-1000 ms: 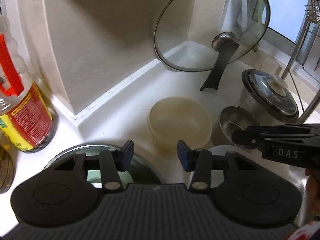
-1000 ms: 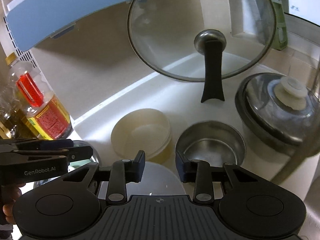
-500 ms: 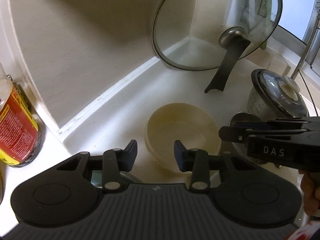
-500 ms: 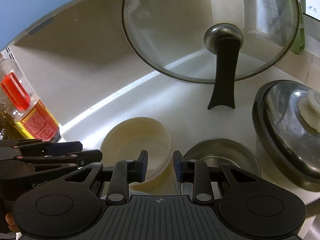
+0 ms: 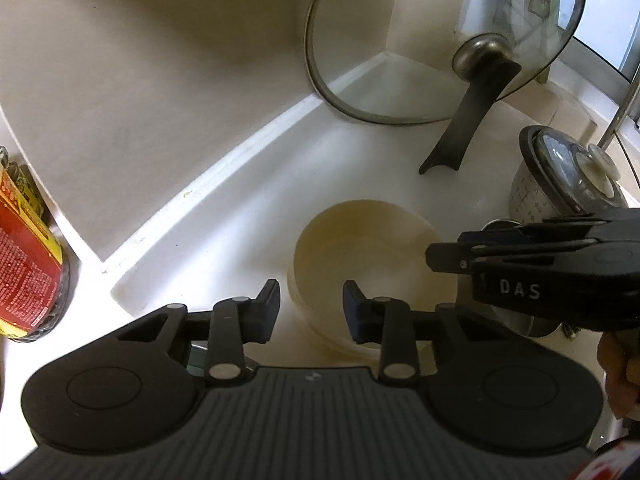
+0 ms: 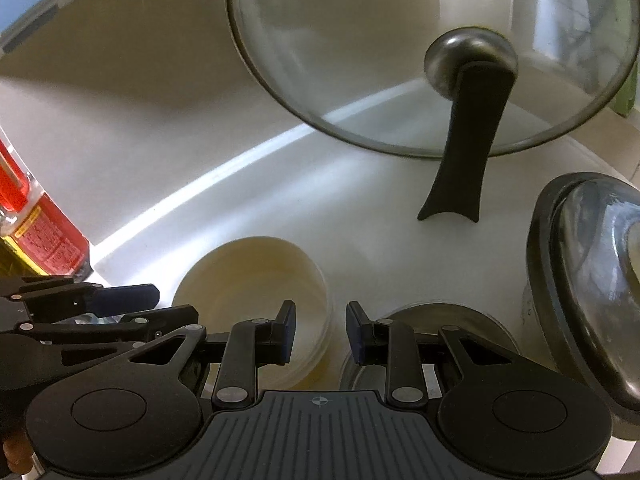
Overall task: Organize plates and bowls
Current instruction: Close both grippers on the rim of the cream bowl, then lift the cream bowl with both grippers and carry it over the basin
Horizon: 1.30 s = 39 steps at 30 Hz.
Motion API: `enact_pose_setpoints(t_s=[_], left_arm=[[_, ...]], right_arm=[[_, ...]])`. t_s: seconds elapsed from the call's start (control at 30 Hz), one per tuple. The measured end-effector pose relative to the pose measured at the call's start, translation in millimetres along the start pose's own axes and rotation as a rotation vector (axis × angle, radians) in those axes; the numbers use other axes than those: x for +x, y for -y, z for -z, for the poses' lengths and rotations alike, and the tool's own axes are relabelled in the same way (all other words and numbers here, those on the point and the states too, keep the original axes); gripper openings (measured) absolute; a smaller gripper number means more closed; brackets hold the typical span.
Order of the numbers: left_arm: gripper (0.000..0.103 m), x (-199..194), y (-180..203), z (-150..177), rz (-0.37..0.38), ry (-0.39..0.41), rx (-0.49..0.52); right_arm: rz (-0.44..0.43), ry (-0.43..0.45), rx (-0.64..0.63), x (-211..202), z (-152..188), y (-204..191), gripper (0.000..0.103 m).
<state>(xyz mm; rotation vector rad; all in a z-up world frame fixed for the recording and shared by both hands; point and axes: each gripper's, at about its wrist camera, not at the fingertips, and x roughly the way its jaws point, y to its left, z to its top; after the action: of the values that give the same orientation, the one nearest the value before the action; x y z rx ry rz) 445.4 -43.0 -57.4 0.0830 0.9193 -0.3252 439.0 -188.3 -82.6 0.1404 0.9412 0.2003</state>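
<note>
Left wrist view: cream bowl (image 5: 372, 256) just beyond parted, empty left hand-held gripper (image 5: 311, 306); right hand-held gripper (image 6: 320, 330) likewise unclenched.

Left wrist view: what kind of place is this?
Most likely a home kitchen counter corner. A glass pot lid leans against the wall, a lidded pot stands at right, and a cream bowl sits on the white counter beside a cooking-oil bottle.

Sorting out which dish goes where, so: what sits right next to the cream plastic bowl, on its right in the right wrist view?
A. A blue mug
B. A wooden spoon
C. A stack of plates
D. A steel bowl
D: a steel bowl sits just right of the cream plastic bowl, partly hidden behind the right hand-held gripper.
</note>
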Motion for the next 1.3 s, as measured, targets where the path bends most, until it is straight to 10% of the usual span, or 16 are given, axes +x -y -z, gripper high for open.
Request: enact_pose_setpoints(t_s=[0.33, 1.3], left_arm=[[0.016, 8, 0, 1, -0.005, -0.008, 0.01], [0.011, -62, 2, -6, 0.021, 0.121, 0.026]], right_arm=[[0.02, -0.022, -0.018, 12, 3, 2, 0.012], [-0.005, 0.116, -0.005, -62, -9, -10, 0.012]])
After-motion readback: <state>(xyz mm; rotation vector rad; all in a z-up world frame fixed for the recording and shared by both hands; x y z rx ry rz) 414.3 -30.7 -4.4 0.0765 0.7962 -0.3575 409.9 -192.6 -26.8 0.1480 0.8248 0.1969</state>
